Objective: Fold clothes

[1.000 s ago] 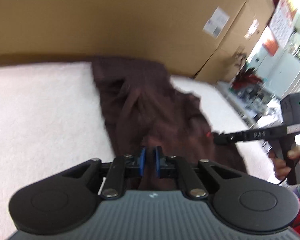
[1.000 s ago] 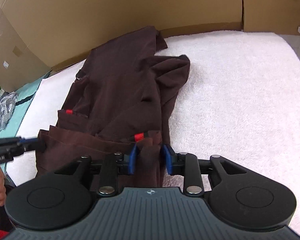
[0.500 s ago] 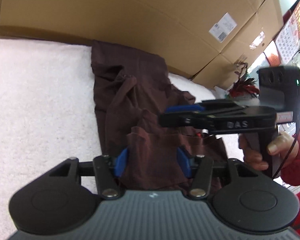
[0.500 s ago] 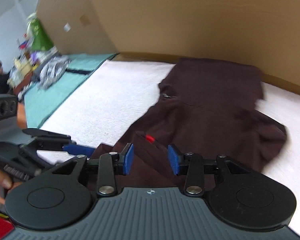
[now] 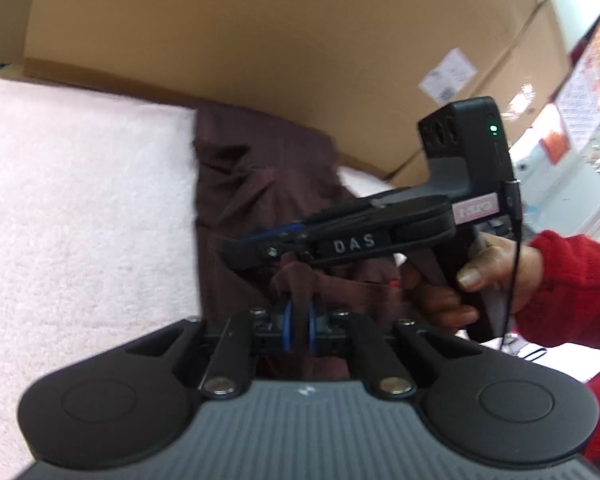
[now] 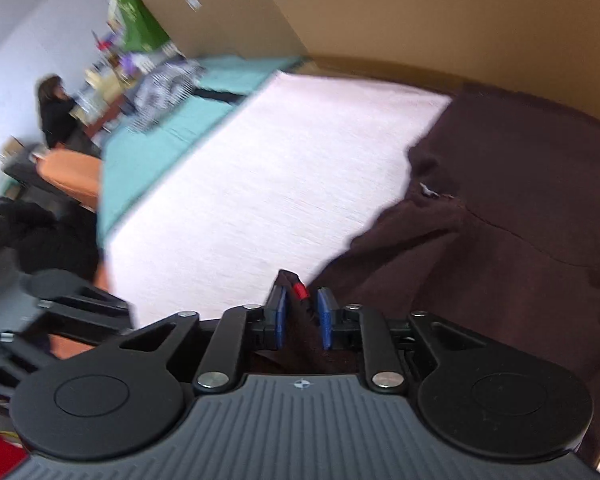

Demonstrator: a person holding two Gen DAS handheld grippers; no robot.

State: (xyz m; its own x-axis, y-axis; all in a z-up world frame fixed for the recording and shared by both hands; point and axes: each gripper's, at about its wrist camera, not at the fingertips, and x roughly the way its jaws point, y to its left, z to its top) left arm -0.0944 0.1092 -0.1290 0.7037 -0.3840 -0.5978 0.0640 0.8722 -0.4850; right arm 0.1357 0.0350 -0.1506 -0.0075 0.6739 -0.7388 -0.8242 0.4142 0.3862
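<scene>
Left gripper (image 5: 299,322) fingers, apart a moment ago, now pinch the crumpled dark-brown cloth garment (image 5: 256,184); right gripper (image 6: 302,312) fingers closing around its hem, low centre: both grips nearly set

I am working in what is looking like a cluttered storeroom or back workspace, with big cardboard boxes (image 5: 260,40) standing behind my white towel-covered table (image 6: 284,168), crowded shelves of goods (image 6: 128,40) and another person (image 6: 56,112) sitting at a desk.

Two close, downward-angled wrist views (shared: brown garment (image 5: 240,184), white mat (image 6: 268,184))
</scene>
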